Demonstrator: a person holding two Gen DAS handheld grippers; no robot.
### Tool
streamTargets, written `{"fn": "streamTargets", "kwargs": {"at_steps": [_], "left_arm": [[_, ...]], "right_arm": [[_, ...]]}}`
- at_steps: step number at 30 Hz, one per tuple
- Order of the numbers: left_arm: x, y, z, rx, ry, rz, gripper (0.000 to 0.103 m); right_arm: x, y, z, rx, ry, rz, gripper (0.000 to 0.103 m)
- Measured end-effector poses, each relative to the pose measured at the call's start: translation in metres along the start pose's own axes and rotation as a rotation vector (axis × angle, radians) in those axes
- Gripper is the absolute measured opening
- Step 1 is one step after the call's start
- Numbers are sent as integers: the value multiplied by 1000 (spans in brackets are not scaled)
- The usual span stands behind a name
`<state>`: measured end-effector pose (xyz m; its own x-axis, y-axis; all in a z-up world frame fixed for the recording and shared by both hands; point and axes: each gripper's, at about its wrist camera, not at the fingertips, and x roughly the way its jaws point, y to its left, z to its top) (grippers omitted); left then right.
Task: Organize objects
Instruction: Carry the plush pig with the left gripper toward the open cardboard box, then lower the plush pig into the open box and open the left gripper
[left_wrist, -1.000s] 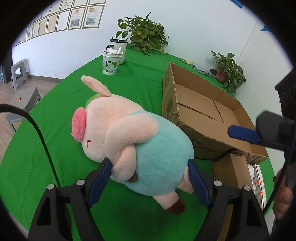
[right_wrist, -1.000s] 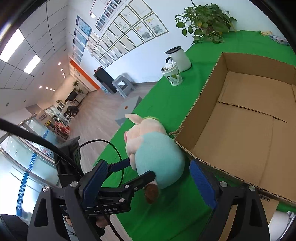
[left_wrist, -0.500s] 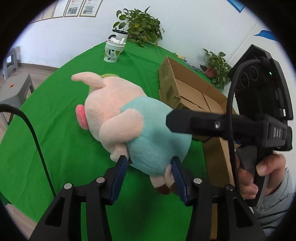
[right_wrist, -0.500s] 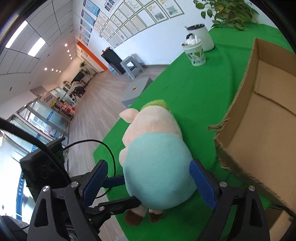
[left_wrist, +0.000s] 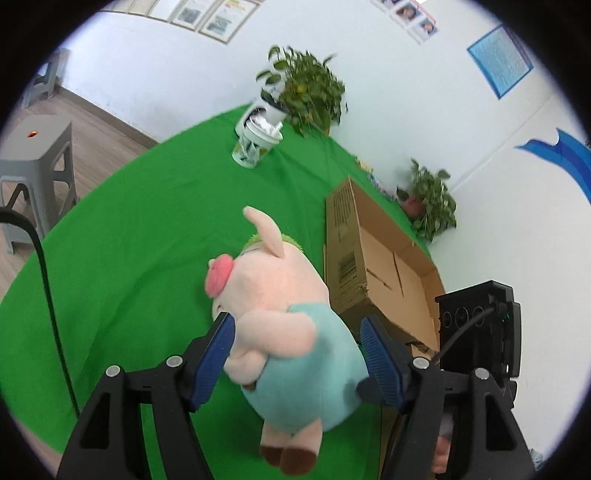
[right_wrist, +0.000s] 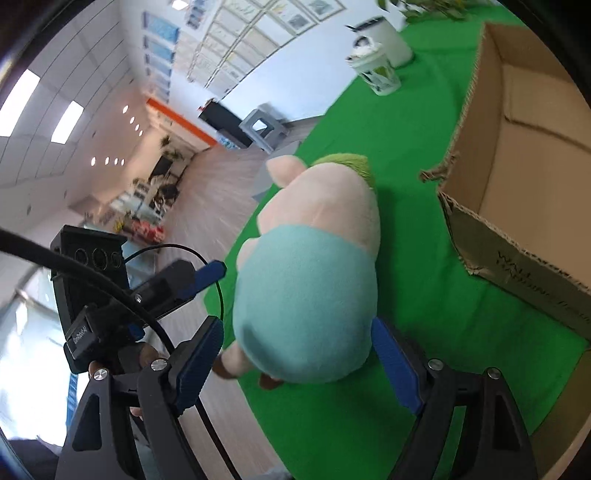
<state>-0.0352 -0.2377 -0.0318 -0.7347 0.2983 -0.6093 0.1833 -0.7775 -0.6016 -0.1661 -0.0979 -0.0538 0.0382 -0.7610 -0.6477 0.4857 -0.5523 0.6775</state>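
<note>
A plush pig (left_wrist: 288, 325) with a pink head and teal body hangs above the green table (left_wrist: 129, 240), its brown feet dangling. My left gripper (left_wrist: 299, 354) has its blue pads (left_wrist: 218, 347) pressed on the pig's sides and holds it up. In the right wrist view my right gripper (right_wrist: 299, 362) stands wide around the pig's teal back (right_wrist: 306, 295), pads beside it with small gaps. The open cardboard box (left_wrist: 384, 269) stands just right of the pig; it also shows in the right wrist view (right_wrist: 524, 155).
A patterned paper cup (left_wrist: 255, 146) and a white jug stand at the table's far side by a leafy plant (left_wrist: 310, 92). A second plant (left_wrist: 428, 195) stands behind the box. Grey stools (left_wrist: 33, 162) stand on the floor to the left.
The pig has been lifted off the table in my left gripper and tilted head-up. My right gripper has come in around its teal back.
</note>
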Motion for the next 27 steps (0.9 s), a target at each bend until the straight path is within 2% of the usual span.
{"fn": "streamTargets", "kwargs": {"at_steps": [2, 5, 7, 8, 11, 15, 19, 23, 27], "left_arm": [[19, -2, 6, 4, 69, 17, 70], [27, -8, 7, 36, 85, 49, 70], [25, -10, 5, 51, 84, 37, 70], [25, -12, 3, 64, 88, 41, 68], [20, -20, -4, 105, 85, 75, 53], [12, -39, -6, 148, 63, 67, 50], [-4, -75, 1, 228, -7, 42, 46], [-25, -121, 12, 350, -83, -22, 46], [-24, -166, 29, 463, -122, -76, 45]], "right_arm": [[12, 2, 0, -4, 30, -10, 83], [21, 11, -4, -42, 35, -67, 84], [23, 18, -6, -70, 31, -97, 83], [24, 21, -7, -80, 30, -115, 80], [27, 28, -13, -105, 18, -156, 71], [20, 46, -22, -142, -19, -192, 63], [-5, 62, -30, -170, -98, -199, 61], [-43, 86, -30, -214, -214, -201, 61], [-83, 100, -24, -237, -329, -233, 61]]}}
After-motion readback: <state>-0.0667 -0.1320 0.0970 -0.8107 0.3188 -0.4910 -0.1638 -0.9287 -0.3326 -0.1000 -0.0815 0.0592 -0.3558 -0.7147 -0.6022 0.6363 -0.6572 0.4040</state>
